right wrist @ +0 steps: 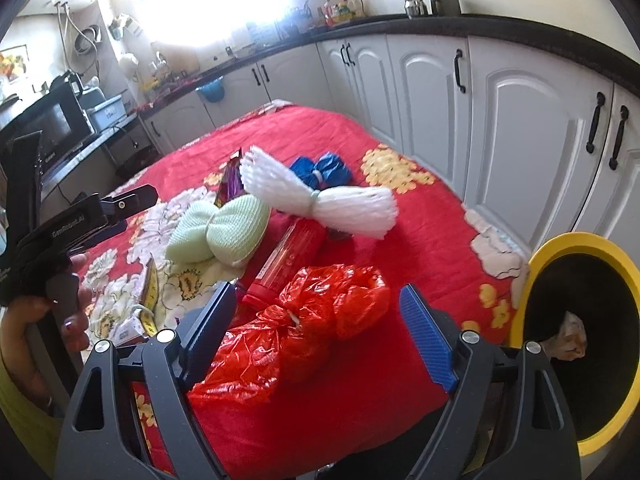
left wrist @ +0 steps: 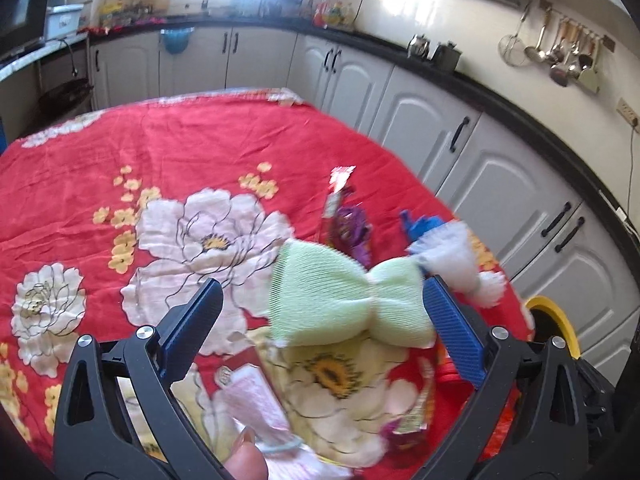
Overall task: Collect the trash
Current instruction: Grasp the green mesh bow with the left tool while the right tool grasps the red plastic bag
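Between the spread fingers of the right hand-held gripper [right wrist: 318,336], near the table's right edge, lies a knotted red plastic bag [right wrist: 304,328]; the jaws stand apart on either side and clamp nothing. Whether the pads touch the bag cannot be told.

Just past the right edge stands a yellow-rimmed bin [right wrist: 576,240] with a dark interior. One crumpled pale item [right wrist: 570,340] is visible inside. Judgement: collection has begun but is at an early stage, since most items remain on the red floral cloth [right wrist: 420,240].

Items outstanding, working outward from the bag:
- a red bottle [right wrist: 288,260] lying on its side, just beyond the bag;
- a green foam net [right wrist: 220,236] tied at the middle, beside the bottle;
- a white foam net [right wrist: 320,200], likewise tied, resting partly over the bottle's far end;
- a blue bundle [right wrist: 320,170] behind the white net;
- a purple wrapper [right wrist: 230,180] further towards the far edge;
- flat wrappers [right wrist: 148,296] near the front left corner.

The left hand-held gripper [left wrist: 320,308] is open above the cloth, its jaws well apart, with the green foam net [left wrist: 344,300] lying between them; contact cannot be confirmed, as the view is blurred. A pale pink packet [left wrist: 256,404] lies below it.

Judgement: the red bag is the likely next item for the bin.
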`<action>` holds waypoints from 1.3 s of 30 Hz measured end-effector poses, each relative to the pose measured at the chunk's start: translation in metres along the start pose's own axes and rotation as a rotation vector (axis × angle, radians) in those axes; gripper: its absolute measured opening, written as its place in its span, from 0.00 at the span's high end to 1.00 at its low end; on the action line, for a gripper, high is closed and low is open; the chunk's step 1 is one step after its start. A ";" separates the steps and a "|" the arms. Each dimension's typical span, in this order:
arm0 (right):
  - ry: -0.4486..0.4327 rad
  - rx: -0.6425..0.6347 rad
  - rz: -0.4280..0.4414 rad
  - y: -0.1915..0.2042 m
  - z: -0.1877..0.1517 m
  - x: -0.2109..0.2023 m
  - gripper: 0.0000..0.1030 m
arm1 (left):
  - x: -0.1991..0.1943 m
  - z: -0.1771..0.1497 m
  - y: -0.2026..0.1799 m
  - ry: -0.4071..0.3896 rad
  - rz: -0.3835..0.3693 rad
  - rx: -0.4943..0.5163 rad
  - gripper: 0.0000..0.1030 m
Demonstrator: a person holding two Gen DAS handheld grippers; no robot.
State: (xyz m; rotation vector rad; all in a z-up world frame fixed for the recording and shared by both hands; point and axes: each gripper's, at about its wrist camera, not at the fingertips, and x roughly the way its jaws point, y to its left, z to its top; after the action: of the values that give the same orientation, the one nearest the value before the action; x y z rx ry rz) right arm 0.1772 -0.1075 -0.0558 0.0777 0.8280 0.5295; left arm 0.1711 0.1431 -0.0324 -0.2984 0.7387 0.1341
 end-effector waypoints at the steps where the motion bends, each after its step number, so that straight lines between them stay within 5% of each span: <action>1: 0.005 -0.001 -0.004 0.000 0.000 0.003 0.21 | 0.006 0.001 0.005 0.019 -0.004 -0.002 0.11; 12: 0.073 0.053 -0.003 -0.006 -0.005 0.033 0.21 | 0.053 0.003 0.034 0.184 -0.107 -0.108 0.11; 18: 0.090 0.062 -0.002 -0.011 -0.014 0.039 0.27 | 0.069 0.001 0.029 0.237 -0.141 -0.112 0.22; 26: 0.088 0.038 -0.004 -0.013 -0.019 0.037 0.52 | 0.074 0.003 0.022 0.250 -0.155 -0.100 0.44; 39: 0.078 0.076 0.009 -0.022 -0.020 0.027 0.58 | 0.057 0.002 0.023 0.222 -0.148 -0.102 0.68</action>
State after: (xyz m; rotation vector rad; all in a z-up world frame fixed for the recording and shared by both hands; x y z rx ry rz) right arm 0.1874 -0.1166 -0.0934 0.1312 0.9245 0.5119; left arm 0.2095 0.1669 -0.0748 -0.4695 0.9284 -0.0026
